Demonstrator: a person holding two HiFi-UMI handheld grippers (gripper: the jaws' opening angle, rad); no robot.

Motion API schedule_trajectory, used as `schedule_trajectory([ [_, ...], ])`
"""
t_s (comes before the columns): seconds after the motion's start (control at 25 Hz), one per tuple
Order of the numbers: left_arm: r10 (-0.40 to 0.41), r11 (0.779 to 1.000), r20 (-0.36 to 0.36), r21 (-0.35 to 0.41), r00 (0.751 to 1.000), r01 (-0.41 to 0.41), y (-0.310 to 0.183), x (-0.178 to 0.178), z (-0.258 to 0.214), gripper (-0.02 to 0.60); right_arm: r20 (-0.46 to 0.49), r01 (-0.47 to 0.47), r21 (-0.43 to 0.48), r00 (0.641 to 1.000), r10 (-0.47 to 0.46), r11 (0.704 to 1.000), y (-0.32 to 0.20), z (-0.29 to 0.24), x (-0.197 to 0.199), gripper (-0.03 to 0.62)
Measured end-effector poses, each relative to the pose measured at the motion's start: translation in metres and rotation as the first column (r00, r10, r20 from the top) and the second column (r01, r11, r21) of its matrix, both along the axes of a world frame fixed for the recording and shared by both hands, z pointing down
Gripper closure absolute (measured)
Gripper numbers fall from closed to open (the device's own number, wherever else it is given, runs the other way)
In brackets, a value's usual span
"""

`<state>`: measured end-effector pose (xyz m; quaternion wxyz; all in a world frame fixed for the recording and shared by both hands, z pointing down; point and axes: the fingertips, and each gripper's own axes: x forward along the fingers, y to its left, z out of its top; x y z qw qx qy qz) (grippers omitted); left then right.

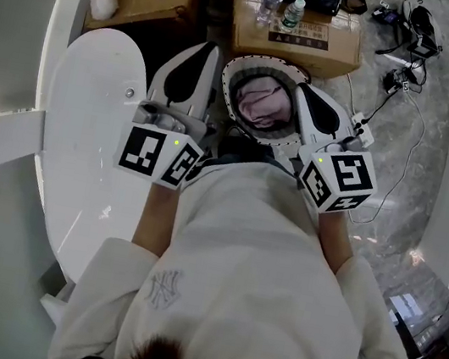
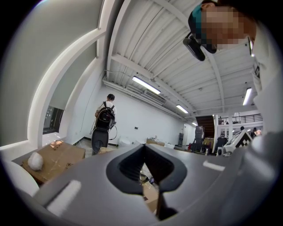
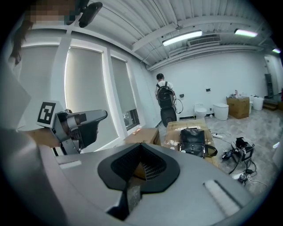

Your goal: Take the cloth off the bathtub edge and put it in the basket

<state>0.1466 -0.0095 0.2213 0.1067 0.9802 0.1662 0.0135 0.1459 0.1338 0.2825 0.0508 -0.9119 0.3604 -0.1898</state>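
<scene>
Pink cloth [image 1: 262, 104] is seen lying bunched inside the round basket [image 1: 261, 62], which is set just beside the white bathtub [image 1: 89, 116] and near a cardboard box [image 1: 316, 49]. The left gripper [image 1: 204, 49] and the right gripper [image 1: 303, 88] are held on either side of the basket. Each has its jaws closed together, with nothing caught between them.

Bright ceiling tubes [image 2: 146, 85], soft shadows, fisheye edges — dark corners
</scene>
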Motion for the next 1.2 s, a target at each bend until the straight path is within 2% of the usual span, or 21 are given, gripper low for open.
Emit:
schedule_trajectory([
  [1.2, 0.001, 1.0, 0.008, 0.004, 1.0, -0.001, -0.0064, -0.0002, 0.0013, 0.54, -0.012, -0.015, -0.034, 1.0, 0.014, 0.999, 0.002, 0.0008, 0.0029, 0.595],
])
